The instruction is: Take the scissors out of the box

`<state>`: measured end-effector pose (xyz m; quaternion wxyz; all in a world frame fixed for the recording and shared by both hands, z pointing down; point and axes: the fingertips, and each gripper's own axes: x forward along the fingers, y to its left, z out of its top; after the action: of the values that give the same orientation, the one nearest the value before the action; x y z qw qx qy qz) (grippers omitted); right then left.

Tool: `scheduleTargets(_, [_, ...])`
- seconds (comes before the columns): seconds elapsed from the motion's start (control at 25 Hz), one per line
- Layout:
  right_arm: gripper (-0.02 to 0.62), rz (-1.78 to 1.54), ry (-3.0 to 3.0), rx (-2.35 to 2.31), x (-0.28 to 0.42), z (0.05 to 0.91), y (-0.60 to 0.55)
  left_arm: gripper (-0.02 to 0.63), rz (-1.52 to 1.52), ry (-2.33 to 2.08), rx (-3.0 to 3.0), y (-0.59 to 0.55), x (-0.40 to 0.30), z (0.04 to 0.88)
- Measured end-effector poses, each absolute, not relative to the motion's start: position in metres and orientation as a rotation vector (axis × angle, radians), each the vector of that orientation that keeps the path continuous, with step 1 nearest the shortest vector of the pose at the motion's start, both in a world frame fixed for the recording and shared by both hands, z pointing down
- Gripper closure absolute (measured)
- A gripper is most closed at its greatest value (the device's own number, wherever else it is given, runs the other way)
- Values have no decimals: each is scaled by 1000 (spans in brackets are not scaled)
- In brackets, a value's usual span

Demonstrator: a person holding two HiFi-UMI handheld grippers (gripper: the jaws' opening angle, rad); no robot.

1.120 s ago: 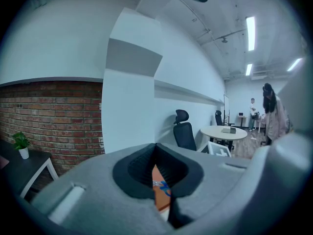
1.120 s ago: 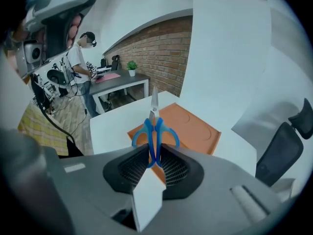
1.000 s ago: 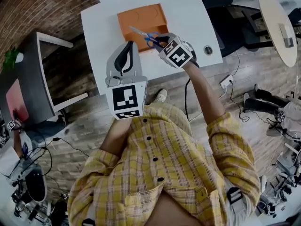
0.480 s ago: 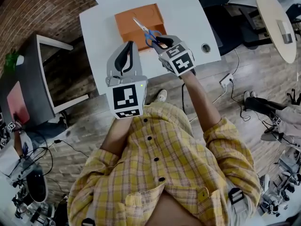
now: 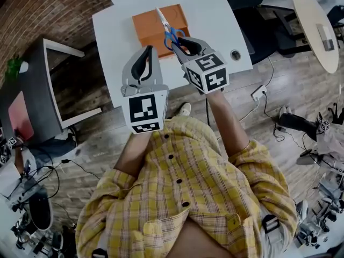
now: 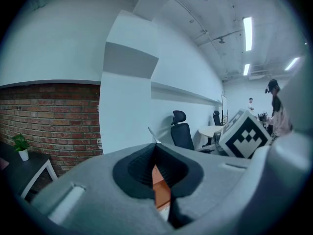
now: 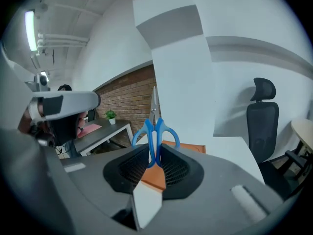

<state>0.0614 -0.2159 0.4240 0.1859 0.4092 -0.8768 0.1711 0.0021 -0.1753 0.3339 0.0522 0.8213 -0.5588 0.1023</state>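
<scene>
The head view looks steeply down on the surface (image 5: 215, 15), while both close gripper views face roughly level along their jaws, all sharing the box (image 5: 153, 30).

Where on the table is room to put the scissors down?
Widest bare patch: right of the orange box, up to the small round thing. Narrower strip left of it. The left tongs and right tongs crowd the near edge.
</scene>
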Motion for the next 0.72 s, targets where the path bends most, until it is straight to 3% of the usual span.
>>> scheduleTargets(0.72, [512, 427, -2632, 1417, 61, 354, -200, 609, 278, -1699, 2503, -176, 2, 329])
